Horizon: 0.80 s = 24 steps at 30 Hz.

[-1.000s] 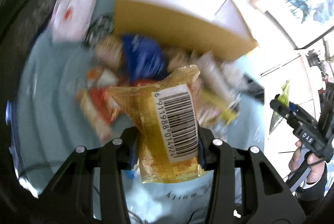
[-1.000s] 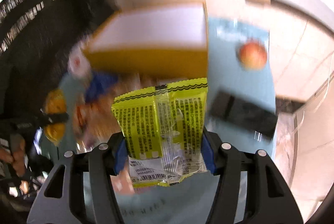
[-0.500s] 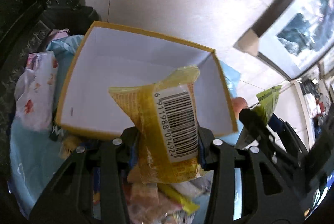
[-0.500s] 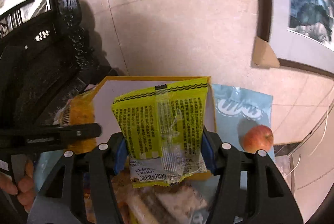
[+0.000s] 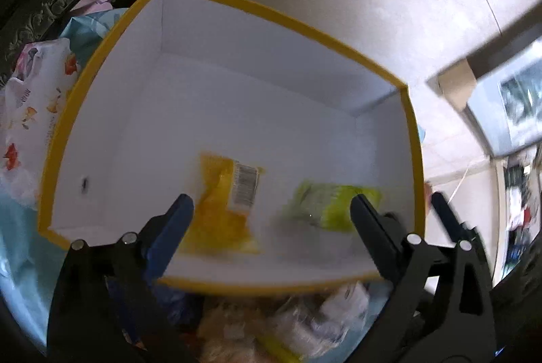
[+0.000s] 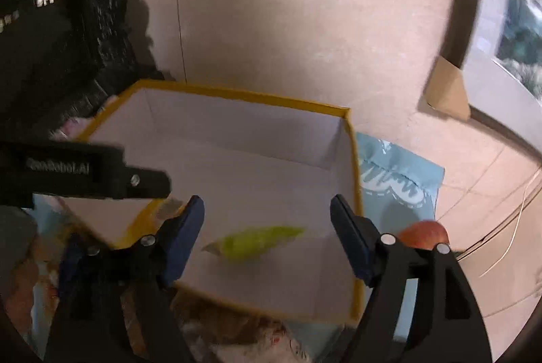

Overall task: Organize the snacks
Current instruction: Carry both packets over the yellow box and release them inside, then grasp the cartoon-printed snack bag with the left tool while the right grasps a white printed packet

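A yellow-rimmed box (image 5: 111, 38) with a white inside fills the left wrist view. An orange snack packet (image 5: 225, 204) with a barcode sits blurred inside it, clear of my left gripper (image 5: 271, 205), whose jaws are opening with no pad on the packet. A lime-green packet (image 5: 330, 205) lies blurred beside it, also seen in the right wrist view as the green packet (image 6: 257, 242) in the box (image 6: 237, 93). My right gripper (image 6: 266, 210) hangs above it, jaws opening, nothing pressed between them. The other gripper's body (image 6: 84, 173) crosses at left.
A heap of loose snacks (image 5: 288, 325) lies in front of the box on a light blue cloth (image 6: 399, 180). A flowered white pack (image 5: 32, 105) lies left of the box. An apple (image 6: 423, 234) rests right of it. Dark carved furniture stands at the back left.
Both grippers moved over the box and let go. The orange packet left the left jaws and the green packet left the right jaws; both now lie blurred inside the box.
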{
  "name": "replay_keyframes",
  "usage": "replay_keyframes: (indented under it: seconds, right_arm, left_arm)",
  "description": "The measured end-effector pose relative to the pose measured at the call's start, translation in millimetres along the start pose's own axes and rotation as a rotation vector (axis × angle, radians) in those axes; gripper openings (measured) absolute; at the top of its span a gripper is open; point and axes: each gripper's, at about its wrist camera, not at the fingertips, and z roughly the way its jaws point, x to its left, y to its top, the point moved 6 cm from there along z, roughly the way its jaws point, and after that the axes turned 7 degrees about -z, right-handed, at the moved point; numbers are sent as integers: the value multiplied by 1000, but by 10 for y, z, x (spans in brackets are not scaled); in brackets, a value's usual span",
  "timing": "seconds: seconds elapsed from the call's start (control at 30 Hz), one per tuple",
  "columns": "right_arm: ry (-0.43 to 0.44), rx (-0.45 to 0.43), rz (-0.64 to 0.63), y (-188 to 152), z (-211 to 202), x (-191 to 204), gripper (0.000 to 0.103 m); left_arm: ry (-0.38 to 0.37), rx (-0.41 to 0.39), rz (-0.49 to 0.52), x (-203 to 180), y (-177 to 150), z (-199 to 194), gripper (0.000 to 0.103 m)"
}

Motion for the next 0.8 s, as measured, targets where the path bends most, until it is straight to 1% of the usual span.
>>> replay_keyframes:
  seconds: [0.07,0.13,0.17,0.2,0.23,0.37,0.4,0.5,0.57,0.67,0.73,0.8]
  right_arm:
    - [5,-10,12,-71,-174,-68,77]
    - [6,-18,13,-199,-393,-98,82]
    - [-6,-21,14,-267,-496,-117,94]
    - [-26,-27,25,-338,-586,-137,102]
    - [-41,-36,47,-406,-695,-154,102]
    - [-10,11,81,-672,-906,-76,102]
    - [0,16,84,-729,-957,-50,102]
    - [32,60,92,-935,-1065,59,102]
    - [53,92,109,-1078,-1111,116,102]
    - [82,145,146,-1280,-1144,184,102]
    - [96,176,174,-1418,-1179,209,102]
    - [100,203,193,-1535,-1215,214,102]
  left_arm:
    - [28,-26,78,38,-119,-175,96]
    - [28,-62,144,110,-250,-377,96]
    - [32,-77,164,158,-316,-483,100]
    - [45,-85,165,234,-422,-595,101]
    - [44,-86,155,309,-511,-678,101]
    - [32,-79,103,621,-896,-958,101]
    - [43,-78,97,726,-1040,-1032,101]
    - [51,-38,96,883,-1377,-1091,101]
    - [67,-14,101,969,-1545,-1060,101]
    - [95,11,147,1032,-1812,-980,101]
    - [131,38,218,1067,-2010,-862,101]
    - [135,65,268,1097,-2178,-760,101]
